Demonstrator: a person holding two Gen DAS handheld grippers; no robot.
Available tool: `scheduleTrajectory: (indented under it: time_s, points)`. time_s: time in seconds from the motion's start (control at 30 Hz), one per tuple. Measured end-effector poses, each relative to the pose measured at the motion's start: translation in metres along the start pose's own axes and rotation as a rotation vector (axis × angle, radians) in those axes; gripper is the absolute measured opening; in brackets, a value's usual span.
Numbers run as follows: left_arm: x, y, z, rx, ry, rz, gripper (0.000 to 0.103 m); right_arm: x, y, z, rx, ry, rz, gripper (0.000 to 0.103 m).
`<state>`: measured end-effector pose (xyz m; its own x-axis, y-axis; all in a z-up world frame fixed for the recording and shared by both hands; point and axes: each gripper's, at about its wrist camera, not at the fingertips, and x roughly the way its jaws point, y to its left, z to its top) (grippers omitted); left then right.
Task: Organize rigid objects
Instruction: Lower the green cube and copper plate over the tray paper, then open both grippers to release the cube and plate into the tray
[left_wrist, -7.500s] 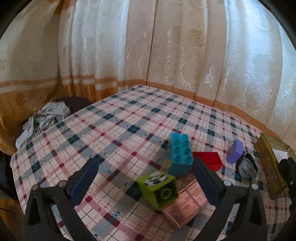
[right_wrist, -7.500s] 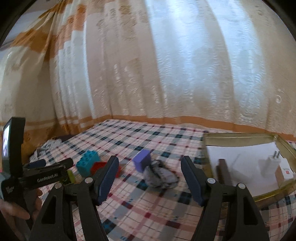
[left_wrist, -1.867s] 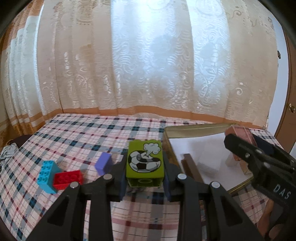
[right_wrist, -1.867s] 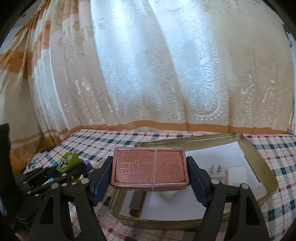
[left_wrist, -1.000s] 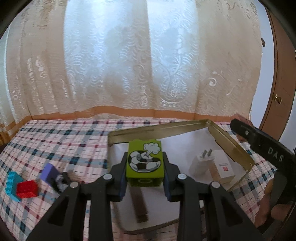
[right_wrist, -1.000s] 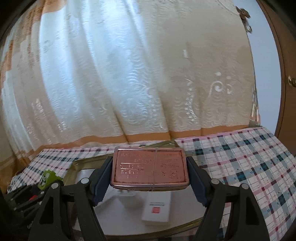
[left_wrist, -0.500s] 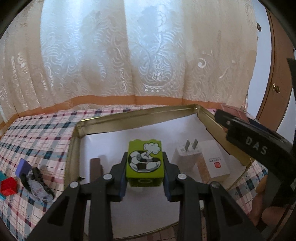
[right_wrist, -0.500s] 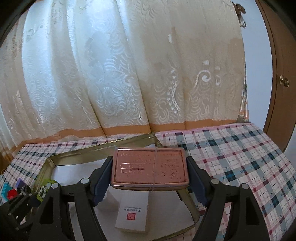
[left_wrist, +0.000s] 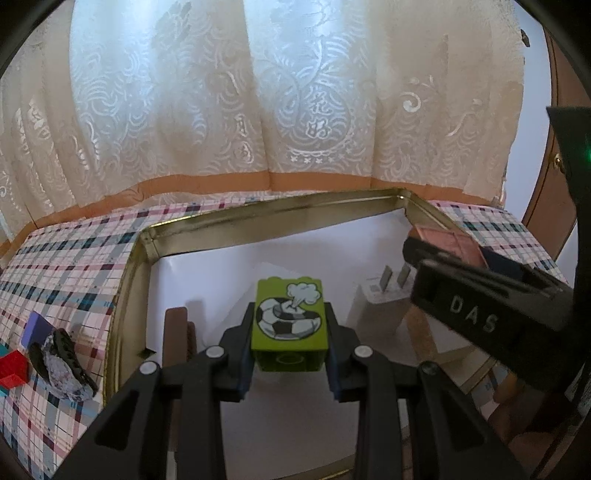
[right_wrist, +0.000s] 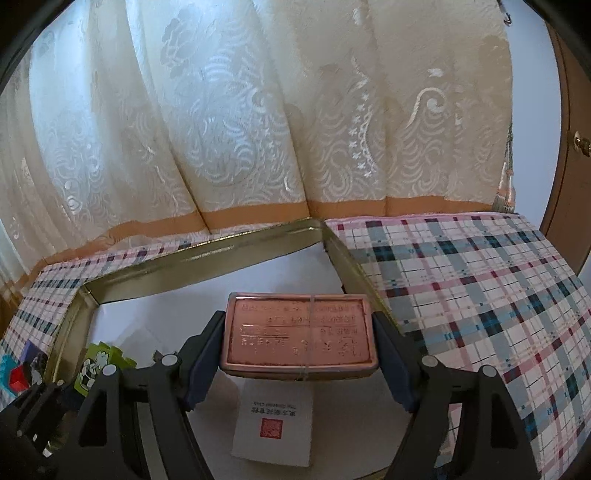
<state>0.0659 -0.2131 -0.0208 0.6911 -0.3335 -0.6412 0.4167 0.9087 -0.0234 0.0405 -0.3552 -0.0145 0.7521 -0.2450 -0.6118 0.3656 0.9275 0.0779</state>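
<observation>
My left gripper (left_wrist: 290, 356) is shut on a green toy block (left_wrist: 288, 325) with a football picture and holds it above the white floor of a gold metal tray (left_wrist: 258, 214). My right gripper (right_wrist: 299, 350) is shut on a flat copper-pink tin (right_wrist: 299, 336) and holds it level above the tray's right part (right_wrist: 207, 258). The right gripper with the tin also shows at the right of the left wrist view (left_wrist: 461, 280). The green block shows at the lower left of the right wrist view (right_wrist: 92, 365).
Inside the tray lie a white plug adapter (left_wrist: 384, 306), a brown bar (left_wrist: 175, 336) and a white card box (right_wrist: 273, 428). Left of the tray on the plaid cloth lie a purple block (left_wrist: 35, 326), a red block (left_wrist: 13, 369) and a grey crumpled thing (left_wrist: 61, 363). Curtains hang behind.
Both grippers have moved forward and lower over the tray, still holding their objects. The right gripper has come closer to the left one.
</observation>
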Motion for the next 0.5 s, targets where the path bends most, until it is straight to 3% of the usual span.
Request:
scheduleTrajectory:
  time_s: [0.2, 0.37, 0.43, 0.47, 0.5]
  points:
    - [0.004, 0.000, 0.002, -0.001, 0.003, 0.025, 0.030, 0.003, 0.001, -0.001, 0.001, 0.008, 0.012, 0.078]
    - [0.005, 0.001, 0.003, -0.008, 0.000, 0.039, 0.032, 0.001, 0.001, 0.000, 0.016, -0.014, 0.071, 0.079]
    - [0.003, 0.003, 0.002, -0.014, -0.007, 0.035, 0.056, -0.002, -0.002, 0.002, 0.036, -0.019, 0.093, 0.080]
    - [0.000, 0.004, 0.002, -0.018, -0.024, 0.044, 0.083, -0.004, -0.003, 0.002, 0.050, -0.027, 0.103, 0.080]
    - [-0.005, 0.004, 0.001, -0.022, -0.051, 0.057, 0.099, -0.007, -0.004, 0.003, 0.058, -0.038, 0.110, 0.083]
